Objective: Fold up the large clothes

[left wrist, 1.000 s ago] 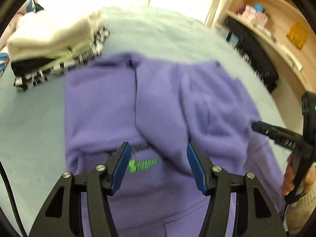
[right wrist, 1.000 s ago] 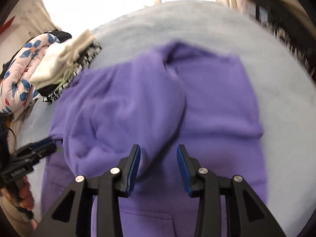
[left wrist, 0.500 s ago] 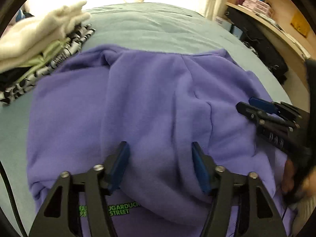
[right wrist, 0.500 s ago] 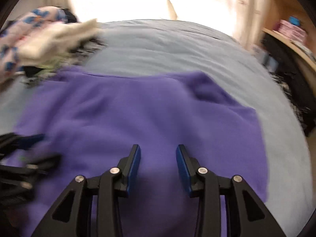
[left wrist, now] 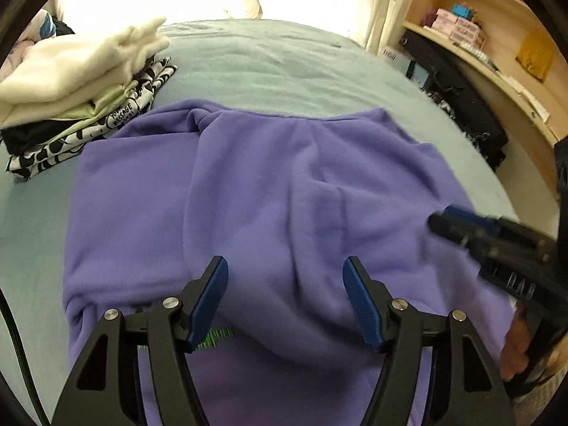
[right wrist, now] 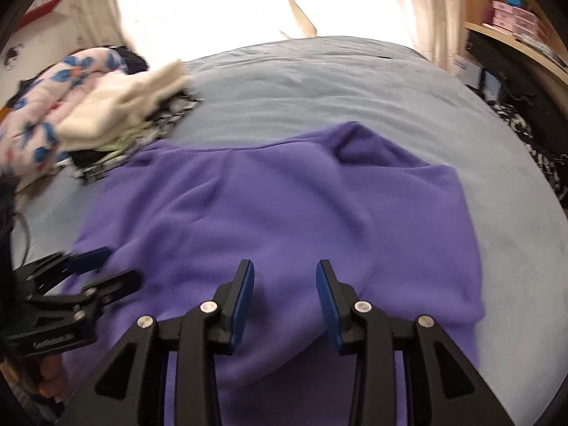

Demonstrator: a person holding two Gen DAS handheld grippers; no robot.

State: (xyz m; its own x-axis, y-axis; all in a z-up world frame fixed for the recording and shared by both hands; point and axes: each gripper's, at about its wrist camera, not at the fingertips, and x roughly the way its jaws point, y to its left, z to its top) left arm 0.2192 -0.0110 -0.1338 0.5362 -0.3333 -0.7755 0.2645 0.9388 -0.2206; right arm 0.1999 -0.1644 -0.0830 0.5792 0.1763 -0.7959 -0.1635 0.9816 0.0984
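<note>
Purple hoodie [left wrist: 269, 206] spread out on the grey-blue bed [left wrist: 284, 67], taking up most of the middle, with one flap folded over the body so the layers underneath are covered up. Bit of green print [left wrist: 218, 337] poking out by the near hem in the left view, mostly tucked under the fold and behind a finger, so unreadable. Near edge of the hoodie cut off by the frame and the gripper bodies in both views. Left gripper [left wrist: 285, 294] low over the near part of the fabric, jaws spread wide, nothing between the blue pads [left wrist: 209, 298]. Right gripper [right wrist: 284, 298] also over the near part, jaws apart too but with a narrower gap, nothing pinched. Can't tell if either set of fingertips actually touches the cloth or just hovers. Each gripper also showing up blurry at the side of the other's view, with a bit of hand [left wrist: 518, 348] behind it, mostly hidden. Stack of folded clothes [left wrist: 78, 81] at the far left of the bed, cream one on top, black-and-white print lower down, just beside the hoodie's far-left corner. Floral bundle [right wrist: 46, 106] behind the stack, smeared. Wooden shelves [left wrist: 497, 46] at the right, contents too small to make out. Window blown out white.
</note>
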